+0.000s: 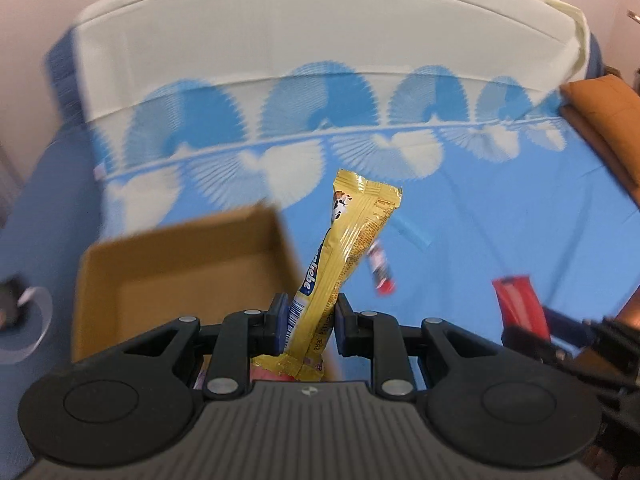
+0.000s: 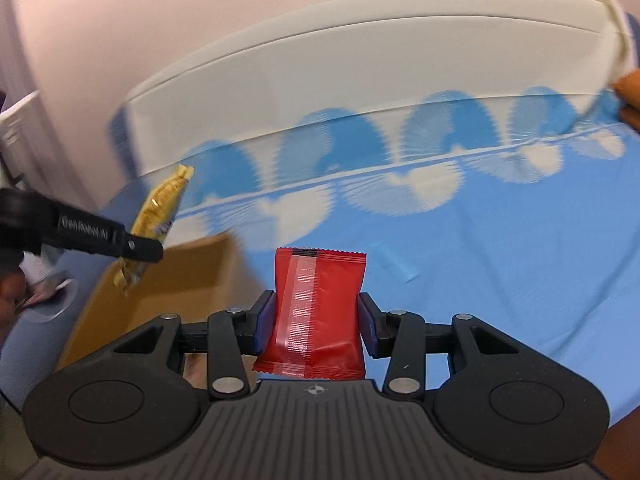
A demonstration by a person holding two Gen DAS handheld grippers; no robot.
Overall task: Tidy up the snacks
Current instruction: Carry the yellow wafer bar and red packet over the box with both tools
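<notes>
On the yellow snack wrapper (image 1: 340, 256) clamped in the left gripper (image 1: 308, 324) we can read only the tail of a blue brand word, "…iebe", beside a barcode near the fingers, and some small dark print lower down that is too blurred for us to make out. In the right wrist view we read "Gen Robot AI" in pale letters along the black finger (image 2: 100, 236) of that left gripper. On the red snack packet (image 2: 316, 312) we find nothing legible.
</notes>
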